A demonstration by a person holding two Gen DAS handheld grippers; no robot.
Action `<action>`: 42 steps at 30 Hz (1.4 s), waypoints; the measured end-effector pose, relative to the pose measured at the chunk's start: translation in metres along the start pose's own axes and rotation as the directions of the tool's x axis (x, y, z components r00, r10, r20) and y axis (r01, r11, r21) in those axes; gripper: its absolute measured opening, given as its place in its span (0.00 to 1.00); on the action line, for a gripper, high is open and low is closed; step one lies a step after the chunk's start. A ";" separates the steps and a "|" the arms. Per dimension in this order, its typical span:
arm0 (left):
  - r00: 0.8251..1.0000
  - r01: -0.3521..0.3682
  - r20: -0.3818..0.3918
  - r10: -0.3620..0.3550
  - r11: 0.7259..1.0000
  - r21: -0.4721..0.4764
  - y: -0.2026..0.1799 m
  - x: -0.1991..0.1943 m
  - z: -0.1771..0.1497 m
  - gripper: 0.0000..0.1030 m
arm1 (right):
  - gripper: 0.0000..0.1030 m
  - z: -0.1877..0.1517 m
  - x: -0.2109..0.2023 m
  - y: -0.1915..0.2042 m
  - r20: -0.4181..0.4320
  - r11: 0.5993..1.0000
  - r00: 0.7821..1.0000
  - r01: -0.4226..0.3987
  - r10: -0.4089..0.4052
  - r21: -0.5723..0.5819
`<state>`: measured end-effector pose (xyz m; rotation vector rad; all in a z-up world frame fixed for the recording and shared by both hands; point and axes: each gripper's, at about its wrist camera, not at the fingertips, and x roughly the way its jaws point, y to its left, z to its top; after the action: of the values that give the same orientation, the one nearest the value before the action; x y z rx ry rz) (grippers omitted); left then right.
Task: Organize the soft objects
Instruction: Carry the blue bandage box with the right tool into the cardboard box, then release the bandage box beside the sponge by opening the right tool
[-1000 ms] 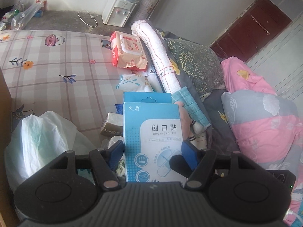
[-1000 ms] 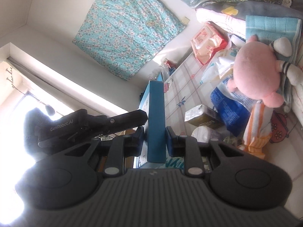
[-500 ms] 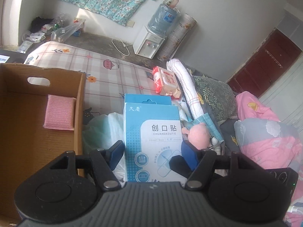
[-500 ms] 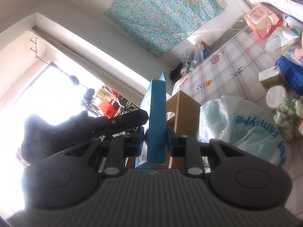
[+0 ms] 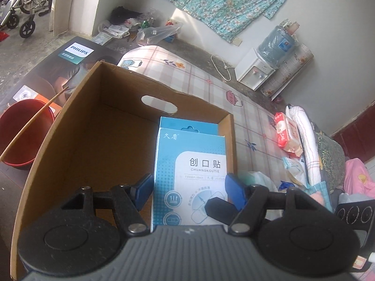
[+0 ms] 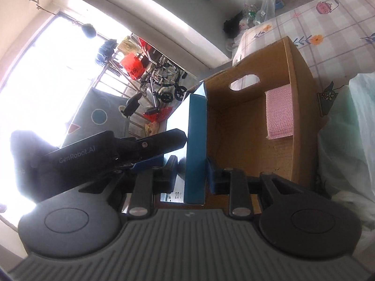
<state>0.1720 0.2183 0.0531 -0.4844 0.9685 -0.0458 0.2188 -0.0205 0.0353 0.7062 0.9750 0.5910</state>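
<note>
A blue and white bandage box (image 5: 191,175) is held by both grippers above an open cardboard box (image 5: 98,135). My left gripper (image 5: 188,187) is shut on its two side edges. My right gripper (image 6: 191,166) is shut on its flat faces, seen edge-on (image 6: 195,145). The left gripper's body shows in the right wrist view (image 6: 93,149). A pink cloth (image 6: 279,112) lies inside the cardboard box (image 6: 246,126) against its right wall.
The box stands at the edge of a bed with a checked sheet (image 5: 211,86). A white plastic bag (image 6: 346,135) lies beside it. Wet wipes (image 5: 287,135), a rolled towel (image 5: 307,145) and pillows lie at the right. A red bucket (image 5: 21,135) is at the left.
Both grippers have carried the bandage box leftwards from over the bed clutter to over the cardboard box. The views now look down into the box.
</note>
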 end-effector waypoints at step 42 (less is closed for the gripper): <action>0.919 -0.186 -0.303 0.252 0.955 0.232 0.054 0.153 0.006 0.56 | 0.52 -0.009 -0.023 -0.005 0.146 0.953 0.970 0.222 -0.194 -0.206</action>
<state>0.2557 0.2303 -0.0855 -0.1805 1.3297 -0.0205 0.2017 -0.0383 0.0404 0.4296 0.8394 0.4551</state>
